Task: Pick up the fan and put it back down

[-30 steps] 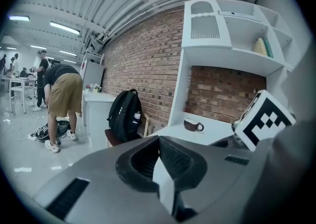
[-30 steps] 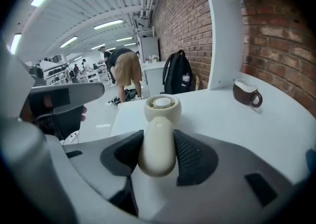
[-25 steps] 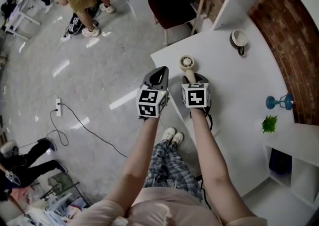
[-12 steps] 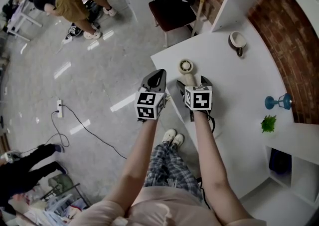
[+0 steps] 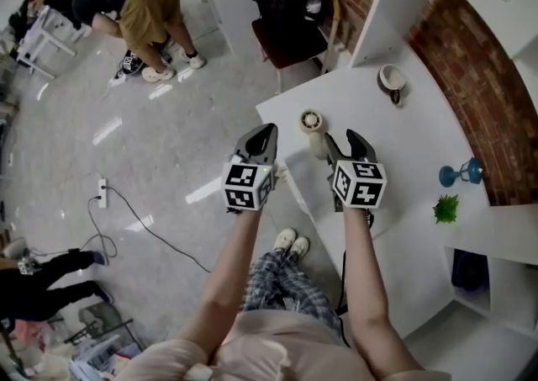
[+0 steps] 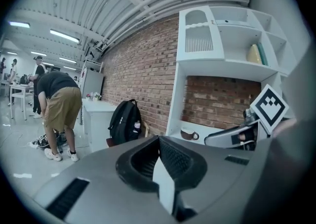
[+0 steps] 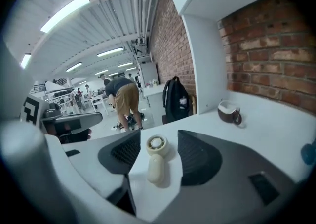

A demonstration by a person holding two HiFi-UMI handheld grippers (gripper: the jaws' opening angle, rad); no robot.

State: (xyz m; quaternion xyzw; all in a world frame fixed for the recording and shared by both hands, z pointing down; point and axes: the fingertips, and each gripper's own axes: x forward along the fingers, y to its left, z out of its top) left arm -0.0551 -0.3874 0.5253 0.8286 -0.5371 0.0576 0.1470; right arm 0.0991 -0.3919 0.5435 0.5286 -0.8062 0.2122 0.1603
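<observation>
The small cream hand fan [image 5: 313,129] lies flat on the white table [image 5: 403,127] near its left corner, round head away from me. My right gripper [image 5: 343,137] hovers just above and behind the handle. Its jaws stand apart and are closing, and touch nothing. In the right gripper view the fan [image 7: 155,161] shows down between the right gripper's [image 7: 158,141] jaws, resting on the tabletop. My left gripper [image 5: 264,130] hangs off the table's left edge over the floor. In the left gripper view the left gripper's [image 6: 158,141] jaws meet at the tip and hold nothing.
A brown and white mug [image 5: 391,79] stands at the table's far side. A blue stand [image 5: 458,173] and a small green plant [image 5: 445,208] sit by the brick wall. A chair with a black backpack [image 5: 290,1] stands beyond the table. A person [image 5: 134,1] bends over on the floor area.
My right gripper was down around the fan's handle, then opened and rose off it, leaving the fan lying on the table. The left gripper has lifted a little too.
</observation>
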